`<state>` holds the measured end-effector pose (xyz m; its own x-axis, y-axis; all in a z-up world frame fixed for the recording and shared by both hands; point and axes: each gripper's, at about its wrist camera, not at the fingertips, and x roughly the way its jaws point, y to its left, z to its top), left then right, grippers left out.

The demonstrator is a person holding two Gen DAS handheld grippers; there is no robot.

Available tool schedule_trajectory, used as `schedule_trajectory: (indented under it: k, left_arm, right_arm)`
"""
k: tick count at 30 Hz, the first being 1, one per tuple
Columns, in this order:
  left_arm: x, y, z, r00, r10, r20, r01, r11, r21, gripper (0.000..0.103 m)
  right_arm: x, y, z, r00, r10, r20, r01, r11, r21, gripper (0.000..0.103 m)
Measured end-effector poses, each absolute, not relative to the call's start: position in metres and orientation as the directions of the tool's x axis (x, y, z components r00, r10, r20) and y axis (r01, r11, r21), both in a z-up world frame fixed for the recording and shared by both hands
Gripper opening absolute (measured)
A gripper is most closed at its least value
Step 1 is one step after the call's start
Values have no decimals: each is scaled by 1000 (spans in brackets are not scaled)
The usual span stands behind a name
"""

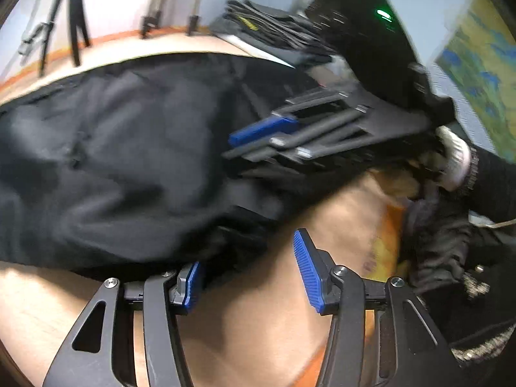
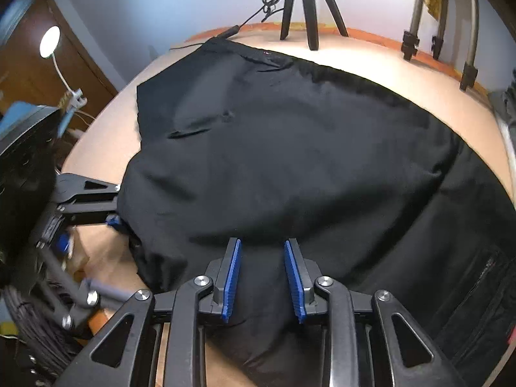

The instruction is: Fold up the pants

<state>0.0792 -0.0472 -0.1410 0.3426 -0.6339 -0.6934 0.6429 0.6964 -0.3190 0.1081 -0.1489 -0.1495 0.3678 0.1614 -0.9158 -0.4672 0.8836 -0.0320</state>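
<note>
The black pants (image 2: 290, 148) lie folded over on the tan table (image 2: 403, 74); they also fill the left of the left wrist view (image 1: 113, 161). My left gripper (image 1: 248, 271) is open and empty at the near edge of the fabric, its left pad (image 1: 192, 285) against the cloth. My right gripper (image 2: 262, 277) is open over the near edge of the pants, with cloth lying between the jaws but not pinched. It also shows in the left wrist view (image 1: 254, 142), reaching over the pants from the right.
A stack of folded dark clothes (image 1: 274, 32) lies at the far side of the table. Tripod legs (image 2: 306, 6) stand on the far edge, with more stand legs (image 2: 438, 25) to the right. A desk lamp (image 2: 50, 42) is at the left. The table's orange rim (image 1: 390, 235) is near.
</note>
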Motion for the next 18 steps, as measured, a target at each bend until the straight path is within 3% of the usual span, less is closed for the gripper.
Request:
schedule_trajectory:
  k: [2, 6, 15, 18]
  left_arm:
    - [75, -48, -140, 347, -636, -689, 649, 693, -313, 44]
    - [65, -41, -139, 376, -619, -689, 635, 714, -295, 16]
    - [51, -40, -147, 365, -584, -725, 647, 719, -254, 14]
    - [45, -34, -138, 368, -583, -725, 660, 713, -238, 14]
  right_arm:
    - [108, -150, -150, 374, 156, -914, -460, 887, -36, 29]
    - [107, -147, -152, 388, 144, -910, -461, 886, -57, 29]
    - [101, -139, -153, 408, 109, -907, -475, 873, -108, 30]
    - [88, -124, -145, 406, 207, -890, -545, 837, -54, 30]
